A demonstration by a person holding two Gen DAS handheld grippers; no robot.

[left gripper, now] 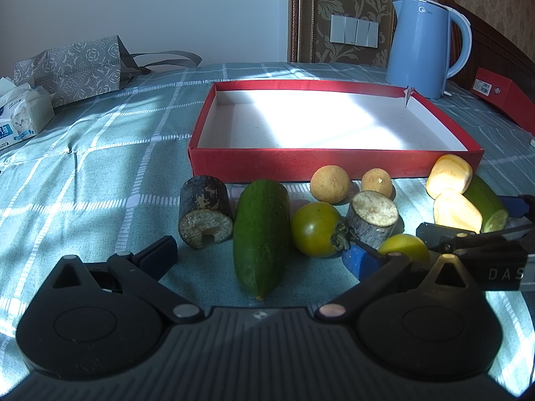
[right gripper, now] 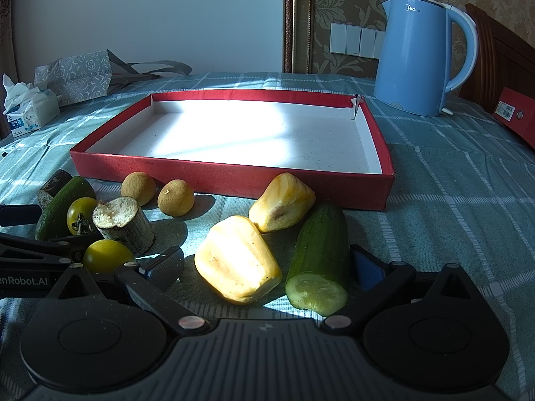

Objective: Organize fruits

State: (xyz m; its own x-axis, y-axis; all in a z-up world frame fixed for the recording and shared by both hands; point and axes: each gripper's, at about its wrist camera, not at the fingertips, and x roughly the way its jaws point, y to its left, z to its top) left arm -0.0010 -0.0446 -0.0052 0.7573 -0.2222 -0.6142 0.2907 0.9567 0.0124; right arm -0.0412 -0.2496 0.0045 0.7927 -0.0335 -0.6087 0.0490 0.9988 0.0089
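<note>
An empty red tray [left gripper: 334, 165] [right gripper: 234, 175] with a white floor lies on the checked cloth. In front of it lie fruits. In the left wrist view my open left gripper [left gripper: 260, 254] straddles a whole cucumber piece [left gripper: 262, 234], with a dark cut stalk [left gripper: 204, 212] on its left and a green tomato [left gripper: 316, 229] on its right. In the right wrist view my open right gripper [right gripper: 267, 264] straddles a yellow jackfruit pod [right gripper: 237, 264] and a cut cucumber [right gripper: 317, 260]. A second pod [right gripper: 282, 202], two longans [right gripper: 175, 197], a grey stalk [right gripper: 123, 225] and a yellow tomato [right gripper: 107, 255] lie near.
A blue kettle [right gripper: 418, 56] stands behind the tray at the right, with a red box [right gripper: 516, 117] beyond it. A patterned bag [left gripper: 73, 70] and a tissue pack [left gripper: 21, 117] sit at the far left.
</note>
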